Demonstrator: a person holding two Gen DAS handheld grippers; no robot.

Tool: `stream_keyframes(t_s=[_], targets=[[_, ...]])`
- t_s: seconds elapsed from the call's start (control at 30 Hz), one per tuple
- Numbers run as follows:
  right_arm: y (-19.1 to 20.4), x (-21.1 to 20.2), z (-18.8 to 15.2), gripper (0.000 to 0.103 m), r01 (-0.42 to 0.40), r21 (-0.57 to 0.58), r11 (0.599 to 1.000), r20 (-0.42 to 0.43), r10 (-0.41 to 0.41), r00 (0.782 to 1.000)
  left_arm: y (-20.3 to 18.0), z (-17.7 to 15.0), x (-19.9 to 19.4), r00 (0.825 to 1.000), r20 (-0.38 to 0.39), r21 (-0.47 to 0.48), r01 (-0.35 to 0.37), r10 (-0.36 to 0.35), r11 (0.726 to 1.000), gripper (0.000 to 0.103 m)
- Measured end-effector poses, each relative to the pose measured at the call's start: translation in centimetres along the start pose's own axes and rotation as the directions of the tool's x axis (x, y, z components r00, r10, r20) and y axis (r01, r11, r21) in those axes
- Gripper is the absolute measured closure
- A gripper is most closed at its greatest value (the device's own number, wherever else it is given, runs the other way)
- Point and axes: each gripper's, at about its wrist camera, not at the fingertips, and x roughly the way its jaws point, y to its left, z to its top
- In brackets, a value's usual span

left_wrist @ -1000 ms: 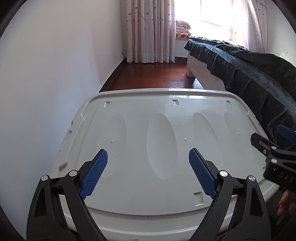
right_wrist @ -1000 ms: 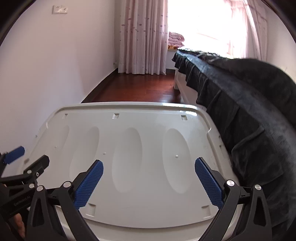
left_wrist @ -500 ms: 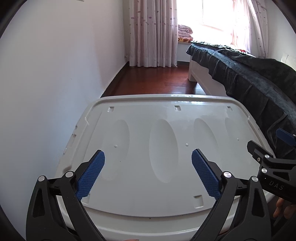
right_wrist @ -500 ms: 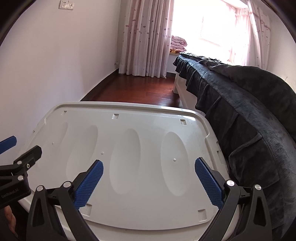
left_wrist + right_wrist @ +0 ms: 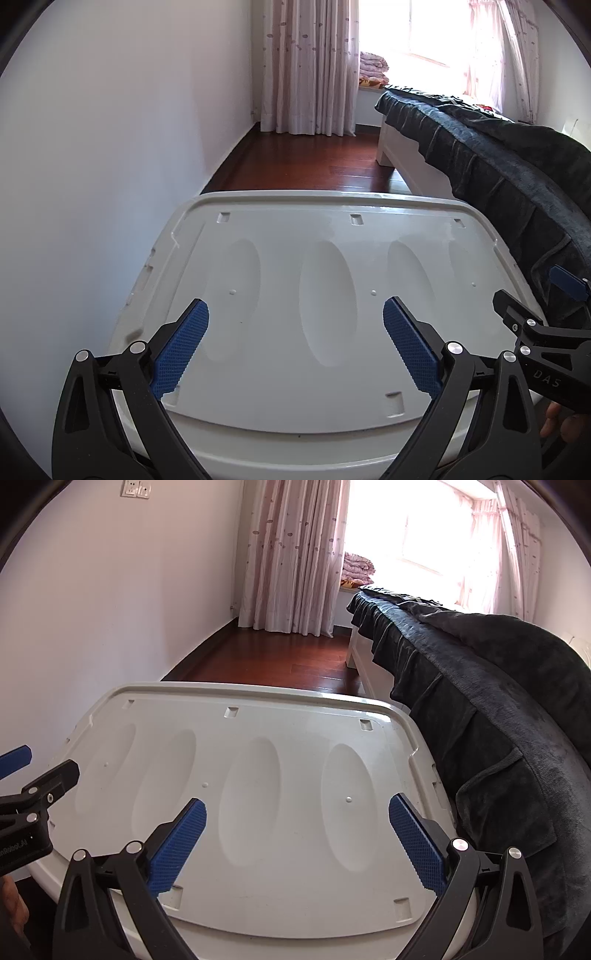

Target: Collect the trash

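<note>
1. Behind both tongs a narrow bedroom is seen: a plain white wall (image 5: pixel 110 147) to their left, pale patterned curtains (image 5: pixel 310 66) far ahead, and a strip of dark red wooden floor (image 5: pixel 306 166) leading to them.
2. Directly ahead of and below the tongs lies a glossy white plastic lid with oval dimples (image 5: pixel 295 266); what is beneath it is hidden, and its near edge is cut off by the black gripper frames.
3. No trash can be made out in either view; where it lies cannot be told.
4. The window is washed out by glare, and only a folded pink quilt (image 5: pixel 358 566) on the sill is distinguishable.
5. To the right of the tongs a bed under a dark grey ruffled cover (image 5: pixel 498 709) runs just beside the lid's right edge; the lid's left edge sits close to the wall. Open room is left only on the floor strip beyond the lid's far rim.
6. The left gripper (image 5: pixel 295 350) is spread wide, its jaws having just been opening; nothing is between its blue textured pads (image 5: pixel 181 347), which are poised above the lid.
7. The right gripper (image 5: pixel 295 849) is likewise held wide apart with nothing grasped, above the lid's near right part.
8. Each tool is partly seen in the other's view, with fingertips of a hand (image 5: pixel 565 421) cut off at the frame edge.
</note>
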Motion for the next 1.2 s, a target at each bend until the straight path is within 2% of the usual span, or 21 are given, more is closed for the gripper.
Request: stream_keyframes(t_s=[0.17,0.63,0.97,1.2], targets=[[0.1,-0.1,0.0,0.005,0.002,-0.01,1.0,0.001,-0.002,1.0,0.1,0.0,-0.3,1.0,0.017,0.007,-0.023,0.023,1.0,0.01],[0.2,-0.1,-0.1,0.005,-0.002,-0.019,1.0,-0.003,0.002,1.0,0.4,0.3,-0.6,0.999,0.046,0.004,-0.012,0.011,1.0,0.01],[0.4,0.0,-0.3,0.005,-0.002,-0.034,0.999,-0.007,0.002,1.0,-0.5,0.4,-0.9,0.992,0.066,0.049,-0.107,0.104,0.993,0.01],[0.5,0.0,-0.3,0.005,0.0,-0.037,0.999,-0.005,0.0,1.0,-0.7,0.4,-1.2,0.995,0.069,0.058,-0.082,0.078,0.995,0.01]])
